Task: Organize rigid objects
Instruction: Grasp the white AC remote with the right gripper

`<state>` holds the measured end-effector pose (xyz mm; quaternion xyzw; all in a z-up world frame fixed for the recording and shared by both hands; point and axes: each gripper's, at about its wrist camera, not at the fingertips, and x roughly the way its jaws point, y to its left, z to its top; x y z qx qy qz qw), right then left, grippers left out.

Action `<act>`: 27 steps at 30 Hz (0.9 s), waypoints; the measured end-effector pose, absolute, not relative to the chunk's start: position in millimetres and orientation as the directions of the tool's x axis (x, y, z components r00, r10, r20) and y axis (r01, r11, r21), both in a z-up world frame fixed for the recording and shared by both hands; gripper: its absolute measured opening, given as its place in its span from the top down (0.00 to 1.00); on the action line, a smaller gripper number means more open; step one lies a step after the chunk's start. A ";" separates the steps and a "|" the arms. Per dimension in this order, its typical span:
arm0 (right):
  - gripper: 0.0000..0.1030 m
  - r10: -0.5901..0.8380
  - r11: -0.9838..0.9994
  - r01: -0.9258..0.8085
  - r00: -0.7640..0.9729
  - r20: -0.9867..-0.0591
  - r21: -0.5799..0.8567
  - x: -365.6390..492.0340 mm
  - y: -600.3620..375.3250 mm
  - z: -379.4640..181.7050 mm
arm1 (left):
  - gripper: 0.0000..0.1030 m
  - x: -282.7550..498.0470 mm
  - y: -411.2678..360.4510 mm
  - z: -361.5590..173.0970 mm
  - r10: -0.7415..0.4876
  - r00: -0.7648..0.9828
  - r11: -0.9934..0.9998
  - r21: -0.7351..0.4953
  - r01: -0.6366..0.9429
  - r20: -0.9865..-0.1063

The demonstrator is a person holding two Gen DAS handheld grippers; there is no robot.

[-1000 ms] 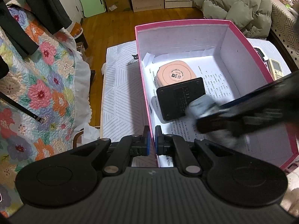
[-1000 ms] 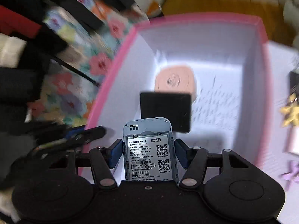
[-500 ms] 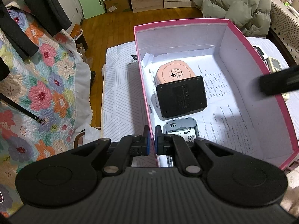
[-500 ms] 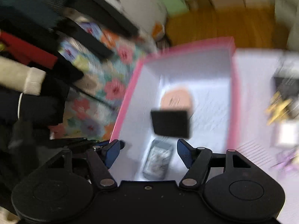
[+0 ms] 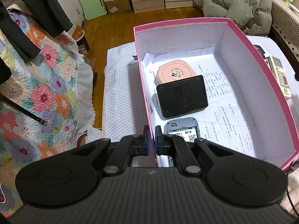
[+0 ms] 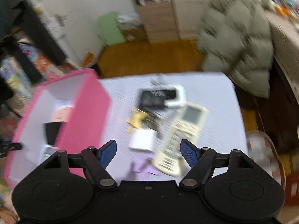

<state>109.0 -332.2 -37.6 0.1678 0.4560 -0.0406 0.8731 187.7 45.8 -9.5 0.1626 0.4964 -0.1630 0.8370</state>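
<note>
Left hand-held gripper (image 5: pixel 151 137) clamped on the near left wall of the pink box (image 5: pixel 261 59); inside, in a row from far to near, a peach round case (image 5: pixel 175 72), a black square device (image 5: pixel 182 96) and a grey pocket router (image 5: pixel 182 131). Right hand-held gripper (image 6: pixel 148 152) empty, jaws just opened wider, hovering over the table (image 6: pixel 220 100) above a blurred cream remote (image 6: pixel 181 138), white block (image 6: pixel 143 140) and yellow trinket (image 6: pixel 137 120).

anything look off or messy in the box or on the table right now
Nothing looks damaged or spilled. In the pink box, the black square device overlaps the peach round case, slightly askew. Outside, the remote and small items lie in a loose jumble.
</note>
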 end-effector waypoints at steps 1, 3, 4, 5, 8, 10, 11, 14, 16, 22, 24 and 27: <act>0.23 0.071 0.935 0.249 0.568 -0.820 0.254 110.8 -339.0 -44.7 | 0.96 187.6 46.2 -9.6 -0.114 0.453 0.894 0.107 0.434 -0.884; 0.23 0.055 0.925 0.286 0.552 -0.832 0.251 111.0 -344.1 -61.2 | 0.96 187.5 46.8 -9.5 -0.117 0.451 0.896 0.103 0.433 -0.885; 0.23 0.043 0.919 0.308 0.544 -0.838 0.247 112.2 -348.6 -66.2 | 0.96 187.6 46.6 -9.5 -0.116 0.451 0.895 0.104 0.434 -0.885; 0.23 0.032 0.915 0.323 0.540 -0.841 0.242 113.1 -351.8 -70.2 | 0.96 187.6 46.6 -9.7 -0.116 0.452 0.895 0.105 0.434 -0.884; 0.23 0.008 0.903 0.362 0.523 -0.852 0.230 120.6 -357.2 -82.8 | 0.96 187.3 46.1 -9.9 -0.111 0.455 0.894 0.111 0.434 -0.883; 0.42 -0.005 0.902 0.376 0.498 -0.867 0.211 129.1 -356.6 -92.5 | 0.96 187.3 46.0 -9.9 -0.108 0.457 0.894 0.114 0.433 -0.883; 0.46 -0.025 0.908 0.377 0.485 -0.874 0.184 133.9 -354.0 -95.8 | 0.96 187.5 46.2 -9.9 -0.107 0.456 0.895 0.114 0.432 -0.884; 0.46 -0.049 0.906 0.386 0.503 -0.863 0.173 142.1 -349.4 -100.0 | 0.96 188.3 45.7 -9.8 -0.102 0.451 0.893 0.118 0.434 -0.886; 0.40 -0.057 0.895 0.410 0.494 -0.868 0.175 146.7 -348.3 -100.6 | 0.96 187.5 44.2 -9.8 -0.097 0.451 0.891 0.125 0.437 -0.887; 0.37 -0.130 0.915 0.396 0.462 -0.877 0.072 158.9 -336.9 -107.6 | 0.96 187.1 42.7 -9.7 -0.099 0.452 0.891 0.123 0.436 -0.887; 0.38 -0.131 0.916 0.394 0.464 -0.876 0.072 156.4 -335.7 -104.7 | 0.96 187.2 42.5 -10.1 -0.093 0.453 0.893 0.126 0.431 -0.887; 0.42 -0.110 0.930 0.360 0.465 -0.878 0.075 148.9 -332.6 -98.9 | 0.96 187.0 43.9 -9.7 -0.102 0.444 0.895 0.112 0.431 -0.890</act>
